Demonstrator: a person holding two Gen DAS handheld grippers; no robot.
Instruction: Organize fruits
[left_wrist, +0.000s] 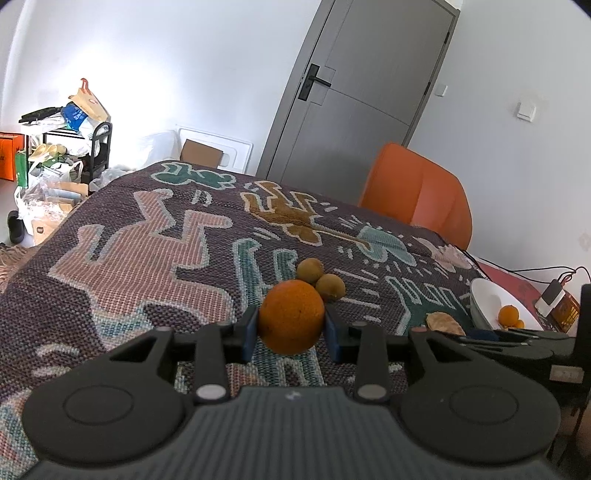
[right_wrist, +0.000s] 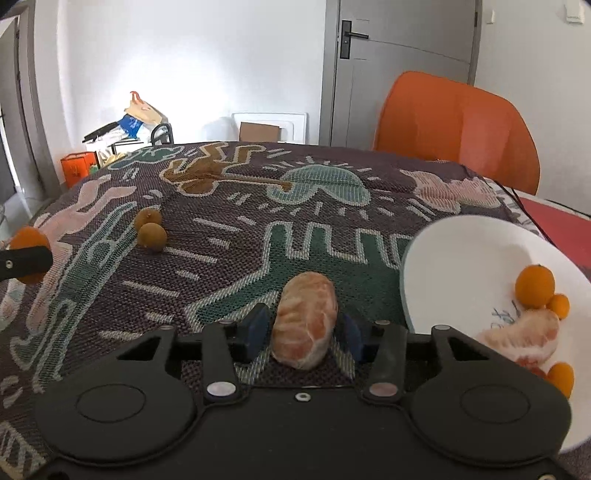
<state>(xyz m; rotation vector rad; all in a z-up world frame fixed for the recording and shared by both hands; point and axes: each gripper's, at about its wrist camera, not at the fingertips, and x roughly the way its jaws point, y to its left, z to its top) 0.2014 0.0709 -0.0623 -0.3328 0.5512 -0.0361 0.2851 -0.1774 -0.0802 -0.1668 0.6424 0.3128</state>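
In the left wrist view my left gripper is shut on an orange, just above the patterned cloth. Two small brown fruits lie right behind it. In the right wrist view my right gripper has its blue pads on either side of a peeled citrus segment that rests on the cloth; the pads look close to it, with a small gap on the right. A white plate to the right holds small oranges and a peeled piece. The left gripper with its orange shows at the far left.
A patterned woven cloth covers the table. An orange chair stands behind the table by a grey door. Bags and a cluttered rack stand at the back left. Cables and a small device lie beyond the plate.
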